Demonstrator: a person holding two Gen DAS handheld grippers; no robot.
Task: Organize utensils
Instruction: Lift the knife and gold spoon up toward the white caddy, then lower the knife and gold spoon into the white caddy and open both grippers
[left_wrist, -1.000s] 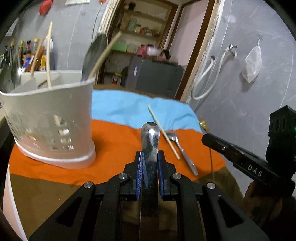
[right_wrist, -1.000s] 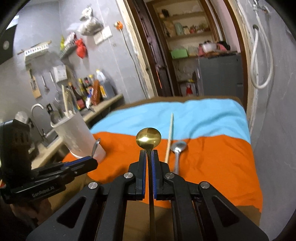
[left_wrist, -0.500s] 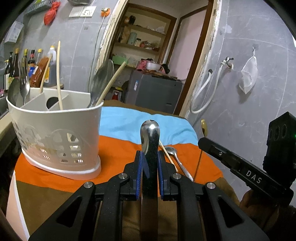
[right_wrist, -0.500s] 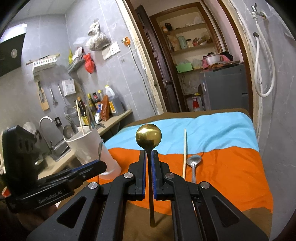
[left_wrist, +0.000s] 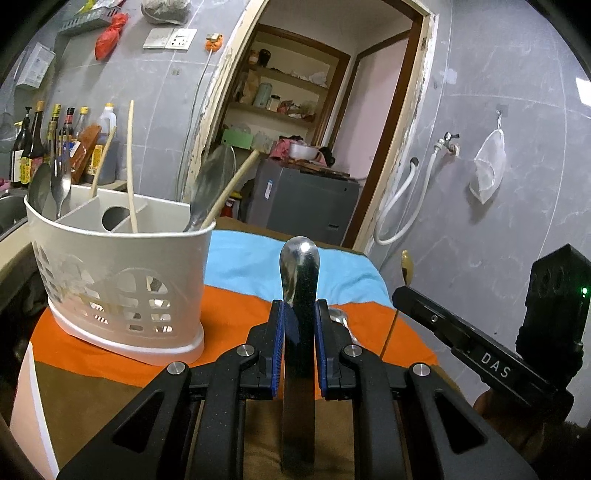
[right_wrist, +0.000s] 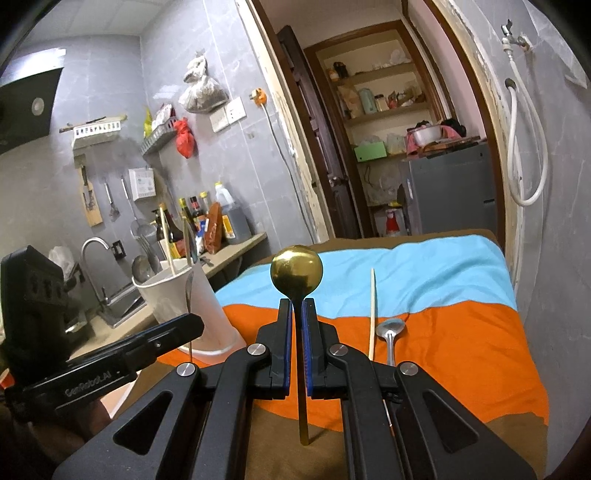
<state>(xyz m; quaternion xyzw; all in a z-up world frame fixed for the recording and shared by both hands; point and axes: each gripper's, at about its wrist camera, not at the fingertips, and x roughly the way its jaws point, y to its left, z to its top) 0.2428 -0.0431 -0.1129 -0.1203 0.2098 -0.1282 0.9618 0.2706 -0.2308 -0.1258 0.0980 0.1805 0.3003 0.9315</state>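
Left gripper (left_wrist: 298, 334) clamps steel spoon (left_wrist: 298, 273); right gripper (right_wrist: 295, 332) clamps gold spoon (right_wrist: 296, 275); caddy (left_wrist: 118, 280) at ten o'clock.

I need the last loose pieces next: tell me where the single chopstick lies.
In the right wrist view, the chopstick lies on the orange and blue cloth, right of the right gripper, just left of the silver spoon.
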